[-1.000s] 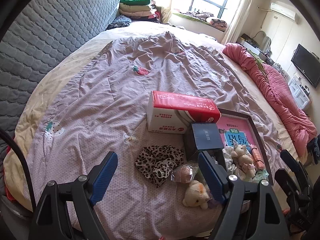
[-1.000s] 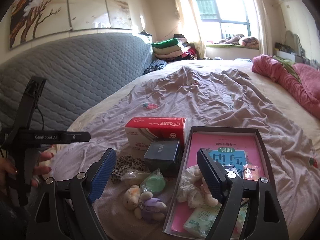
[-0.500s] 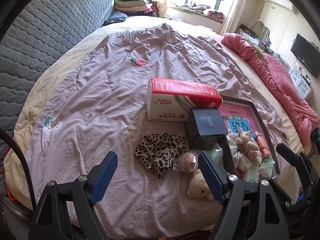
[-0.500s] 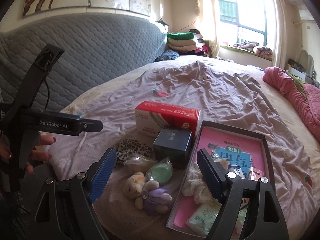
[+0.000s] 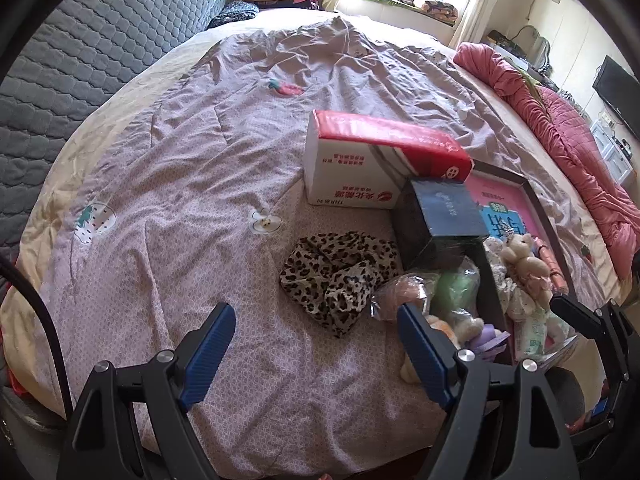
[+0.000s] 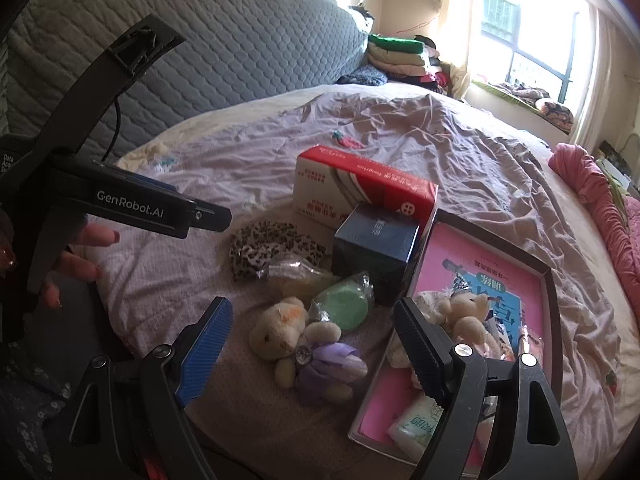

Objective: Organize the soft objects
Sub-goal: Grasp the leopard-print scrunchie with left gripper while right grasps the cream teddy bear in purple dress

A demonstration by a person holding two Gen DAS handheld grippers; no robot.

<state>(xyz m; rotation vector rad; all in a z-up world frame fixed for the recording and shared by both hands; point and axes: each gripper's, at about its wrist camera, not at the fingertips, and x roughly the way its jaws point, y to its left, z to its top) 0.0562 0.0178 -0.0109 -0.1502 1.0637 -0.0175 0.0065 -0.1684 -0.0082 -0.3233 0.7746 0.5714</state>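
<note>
Here, both jaws spread wide and empty, tissue box [image 6: 360,190] and dark box [image 6: 374,248] crowding tray [image 6: 550,280].

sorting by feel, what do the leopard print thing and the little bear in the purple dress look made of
Leopard print thing: thin woven or knit fabric, matte; it lies crumpled in soft folds. Bear: cream plush, fuzzy pile; its purple dress looks satiny, with a slight sheen.

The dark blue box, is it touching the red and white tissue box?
Touching. In the right wrist view the dark blue box sits pressed against the front of the tissue box, with no bedsheet showing between them.
</note>
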